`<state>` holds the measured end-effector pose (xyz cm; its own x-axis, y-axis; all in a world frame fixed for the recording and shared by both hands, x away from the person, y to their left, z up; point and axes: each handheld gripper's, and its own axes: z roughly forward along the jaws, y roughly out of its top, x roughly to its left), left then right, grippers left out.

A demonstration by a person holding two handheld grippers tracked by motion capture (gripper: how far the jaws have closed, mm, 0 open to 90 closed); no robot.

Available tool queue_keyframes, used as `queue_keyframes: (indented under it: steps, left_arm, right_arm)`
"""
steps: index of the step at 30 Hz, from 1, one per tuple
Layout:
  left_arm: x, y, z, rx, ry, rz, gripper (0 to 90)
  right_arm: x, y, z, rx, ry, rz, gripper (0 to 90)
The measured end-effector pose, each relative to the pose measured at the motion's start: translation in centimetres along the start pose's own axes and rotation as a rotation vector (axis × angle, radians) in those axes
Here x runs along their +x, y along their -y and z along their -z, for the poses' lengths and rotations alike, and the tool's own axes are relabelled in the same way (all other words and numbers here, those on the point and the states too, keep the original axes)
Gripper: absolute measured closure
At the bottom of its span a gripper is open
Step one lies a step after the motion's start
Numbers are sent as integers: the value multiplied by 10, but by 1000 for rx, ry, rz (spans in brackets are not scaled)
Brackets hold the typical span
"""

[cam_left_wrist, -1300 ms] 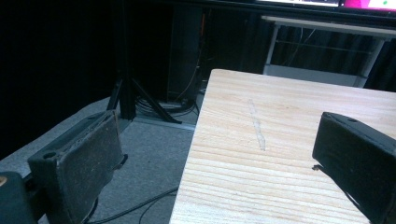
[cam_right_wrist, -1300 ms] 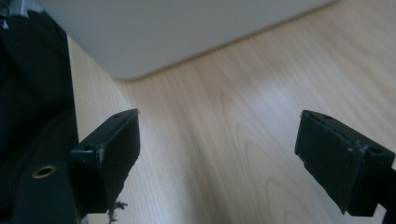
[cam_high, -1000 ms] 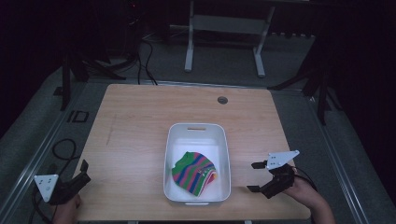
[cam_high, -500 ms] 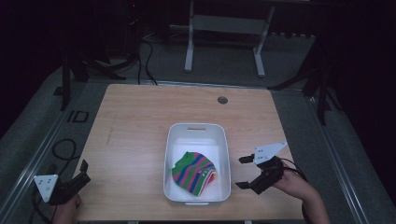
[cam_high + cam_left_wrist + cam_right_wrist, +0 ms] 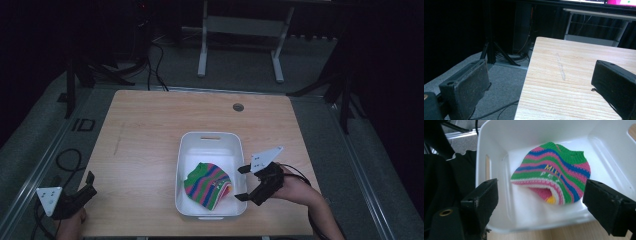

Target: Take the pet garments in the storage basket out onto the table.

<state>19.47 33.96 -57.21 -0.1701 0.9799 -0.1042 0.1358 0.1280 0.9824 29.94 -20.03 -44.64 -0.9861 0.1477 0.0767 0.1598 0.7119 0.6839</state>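
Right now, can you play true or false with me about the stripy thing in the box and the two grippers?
1. The striped knit piece lies inside the white bin. True.
2. The right gripper is squeezing the knit piece. False: its jaws are open, beside the bin's rim.
3. The left gripper sits at the near left corner of the wooden table. True.
4. The left gripper holds a cup. False: its jaws are open with nothing between them.
5. The knit piece is plain white. False: it has green, pink and blue stripes.
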Motion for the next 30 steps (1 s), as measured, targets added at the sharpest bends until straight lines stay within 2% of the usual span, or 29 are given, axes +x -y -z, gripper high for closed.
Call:
queue_keyframes:
  steps: [3,8,18,21,22,30]
  left_arm:
    - [0,0,0,0,1,1,18]
    - [0,0,0,0,2,2,18]
    - [1,0,0,2,7,3,18]
    - [1,0,0,2,8,3,18]
    - [1,0,0,3,9,3,18]
    - [2,0,0,6,14,9,18]
  right_arm:
    - [-1,-7,-9,7,-1,-8,129]
    - [-1,-17,-21,26,-2,5,129]
    - [-4,-39,-61,104,-27,3,130]
    - [-3,-42,-66,119,-29,5,130]
    - [-4,-47,-75,144,-23,11,130]
    - [-11,-61,-103,199,-19,11,132]
